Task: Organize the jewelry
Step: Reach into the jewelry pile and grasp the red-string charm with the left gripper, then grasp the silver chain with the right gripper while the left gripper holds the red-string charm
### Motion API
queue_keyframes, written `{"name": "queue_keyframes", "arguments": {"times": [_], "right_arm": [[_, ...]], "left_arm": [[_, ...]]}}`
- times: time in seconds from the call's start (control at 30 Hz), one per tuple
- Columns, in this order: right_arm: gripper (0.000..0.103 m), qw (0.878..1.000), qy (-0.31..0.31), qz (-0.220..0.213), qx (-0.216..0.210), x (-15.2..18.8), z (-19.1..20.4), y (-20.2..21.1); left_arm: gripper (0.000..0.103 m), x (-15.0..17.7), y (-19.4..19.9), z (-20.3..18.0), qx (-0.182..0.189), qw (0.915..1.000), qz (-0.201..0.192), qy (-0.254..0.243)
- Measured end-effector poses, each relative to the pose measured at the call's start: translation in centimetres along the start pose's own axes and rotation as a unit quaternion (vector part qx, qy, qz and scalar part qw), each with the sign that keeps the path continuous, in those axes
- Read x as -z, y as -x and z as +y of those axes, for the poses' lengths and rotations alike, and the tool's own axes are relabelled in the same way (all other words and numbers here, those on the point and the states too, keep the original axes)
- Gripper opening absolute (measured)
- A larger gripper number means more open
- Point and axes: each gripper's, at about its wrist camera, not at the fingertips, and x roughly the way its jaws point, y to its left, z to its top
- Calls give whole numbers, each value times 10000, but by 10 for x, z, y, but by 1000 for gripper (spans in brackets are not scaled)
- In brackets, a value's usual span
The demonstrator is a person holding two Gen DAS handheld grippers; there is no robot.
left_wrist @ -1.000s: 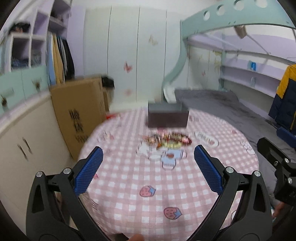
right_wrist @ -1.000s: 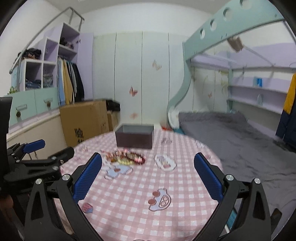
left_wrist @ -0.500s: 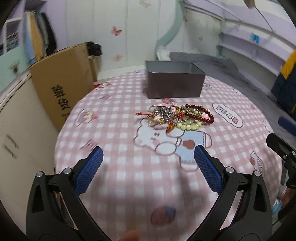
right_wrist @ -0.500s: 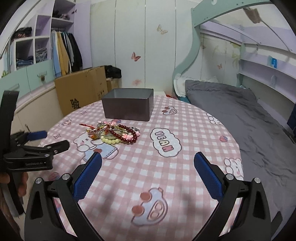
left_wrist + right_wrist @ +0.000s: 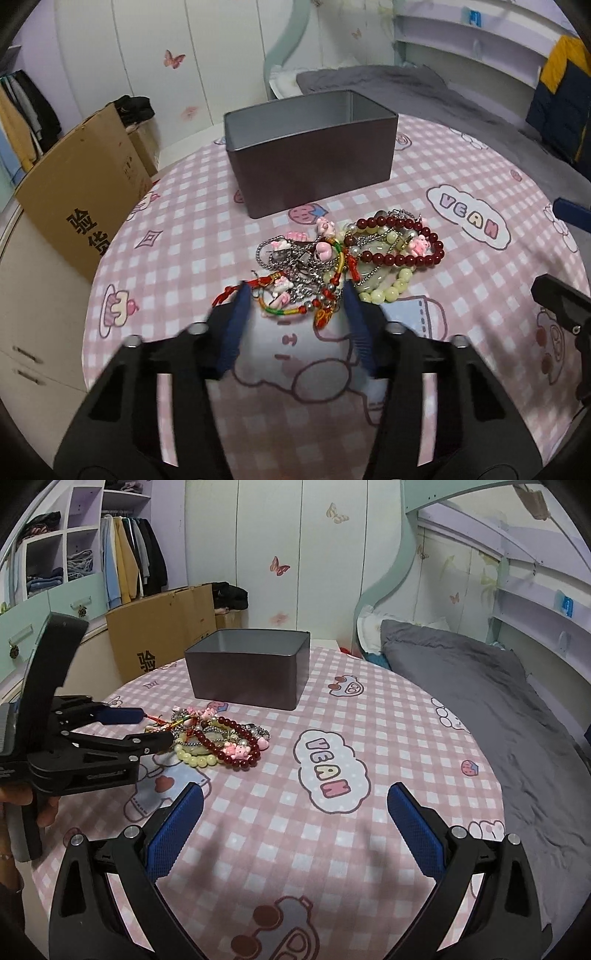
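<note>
The jewelry pile (image 5: pixel 347 266) is lying near the middle of the round table (image 5: pixel 177 236), just in front of the open tin box (image 5: pixel 310 158), whose visible inside is looking empty. Beads, chains and cords are tangling loosely; they are likely light, limp and snag-prone, so pinching one strand at the near edge seems safest. The left gripper (image 5: pixel 295 310) has just been closing around that edge, pads not yet pressing. The right gripper (image 5: pixel 295 834) is hanging wide apart, empty.
</note>
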Motion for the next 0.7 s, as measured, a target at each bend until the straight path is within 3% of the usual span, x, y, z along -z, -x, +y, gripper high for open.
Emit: {"name": "queue_keyframes", "arguments": {"times": [0.13, 0.27, 0.63, 0.7], "right_arm": [[96, 9999, 43, 30, -97, -6, 1, -5], [94, 9993, 113, 144, -339, -13, 3, -13], [46, 9854, 1195, 732, -964, -35, 54, -59], [33, 9813, 1408, 829, -1020, -35, 64, -69]], "left_arm": [[17, -1, -7, 2, 159, 9998, 68, -33], [15, -3, 2, 18, 442, 9984, -147, 313], [12, -21, 47, 55, 1009, 9891, -676, 835], [12, -23, 57, 60, 1114, 9871, -763, 861]]}}
